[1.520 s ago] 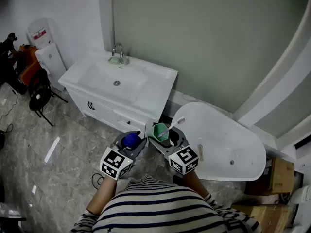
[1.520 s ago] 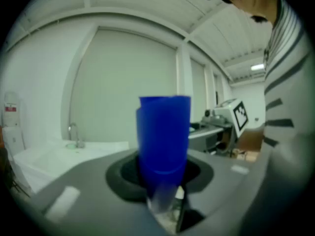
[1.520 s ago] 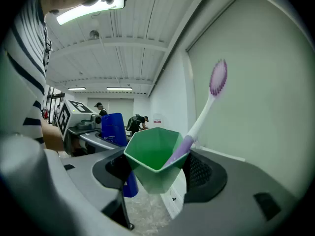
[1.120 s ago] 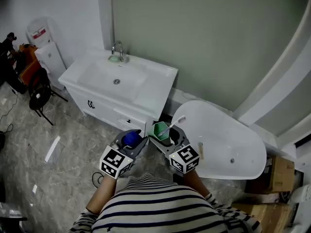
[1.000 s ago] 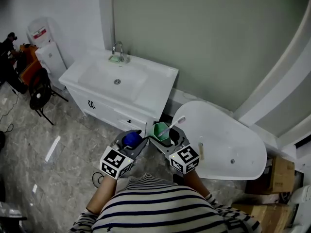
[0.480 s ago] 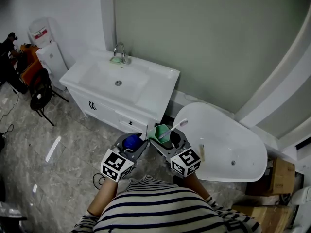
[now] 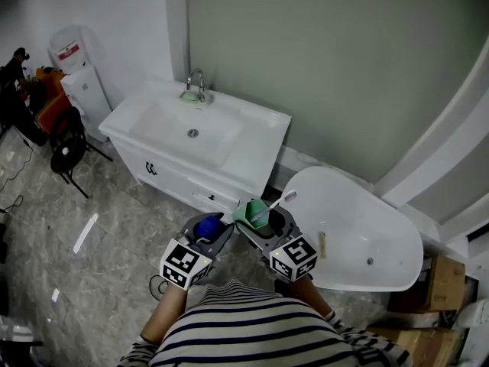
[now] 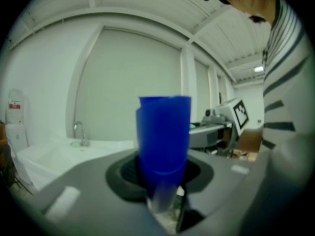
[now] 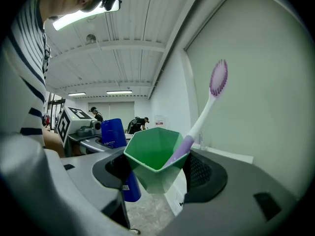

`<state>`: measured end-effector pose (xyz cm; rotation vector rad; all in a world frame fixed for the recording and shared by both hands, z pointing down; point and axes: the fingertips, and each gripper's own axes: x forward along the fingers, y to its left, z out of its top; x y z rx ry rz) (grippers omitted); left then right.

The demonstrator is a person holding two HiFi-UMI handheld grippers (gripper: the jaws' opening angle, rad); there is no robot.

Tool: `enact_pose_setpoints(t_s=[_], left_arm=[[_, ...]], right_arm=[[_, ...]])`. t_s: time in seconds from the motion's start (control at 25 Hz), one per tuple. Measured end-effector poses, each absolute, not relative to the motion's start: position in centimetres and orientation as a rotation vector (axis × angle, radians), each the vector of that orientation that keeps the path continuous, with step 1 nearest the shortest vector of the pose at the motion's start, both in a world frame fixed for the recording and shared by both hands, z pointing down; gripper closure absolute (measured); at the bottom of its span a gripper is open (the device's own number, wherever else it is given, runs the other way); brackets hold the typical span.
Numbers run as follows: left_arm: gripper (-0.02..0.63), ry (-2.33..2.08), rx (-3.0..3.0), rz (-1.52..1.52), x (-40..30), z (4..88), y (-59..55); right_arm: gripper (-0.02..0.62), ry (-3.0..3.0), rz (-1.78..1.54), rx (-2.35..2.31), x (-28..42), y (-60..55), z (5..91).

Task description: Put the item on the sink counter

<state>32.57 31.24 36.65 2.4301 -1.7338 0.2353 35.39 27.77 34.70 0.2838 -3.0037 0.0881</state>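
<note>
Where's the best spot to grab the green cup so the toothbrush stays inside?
Probably its flat side walls below the rim, coming in level from the side. The green cup has flat faces to press on, and the toothbrush leans out over its rim, so the top should stay free. The right gripper holds it this way.

Ahead of me the sink counter [image 7: 260, 140] has a flat stretch right of the basin [image 7: 170, 121] — open from above. The faucet [image 7: 197, 84] and a green dish [image 7: 189, 95] crowd the back edge against the wall [image 7: 321, 60]; the white bathtub [image 7: 351, 220] stands close on the right.
</note>
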Motion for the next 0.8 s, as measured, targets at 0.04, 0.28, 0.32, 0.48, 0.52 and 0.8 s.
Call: enact_pose_setpoints(t_s=[0.04, 0.28, 0.32, 0.48, 0.52, 0.8], left_arm=[[0.469, -1.736, 2.427, 0.233, 32.1, 36.7, 31.2], [0.469, -1.727, 2.420, 0.230, 29.1, 36.9, 31.2], [0.469, -1.724, 2.421, 0.228, 28.5, 36.8, 31.1], [0.469, -1.711, 2.429, 0.233, 25.8, 36.5, 30.4], [0.469, -1.707, 2.433, 0.237, 25.1, 36.4, 30.3], [0.469, -1.681, 2.456, 0.264, 19.5, 36.5, 29.6]], right_arm=[[0.284, -3.003, 0.088, 0.283, 35.0, 27.7, 34.7], [0.284, -3.004, 0.094, 0.279, 31.8, 27.6, 34.8], [0.284, -3.005, 0.095, 0.279, 31.1, 27.4, 34.8], [0.284, -3.007, 0.104, 0.290, 28.3, 26.9, 34.4], [0.284, -3.009, 0.107, 0.295, 27.6, 26.8, 34.3], [0.284, -3.014, 0.123, 0.310, 21.7, 26.2, 34.3]])
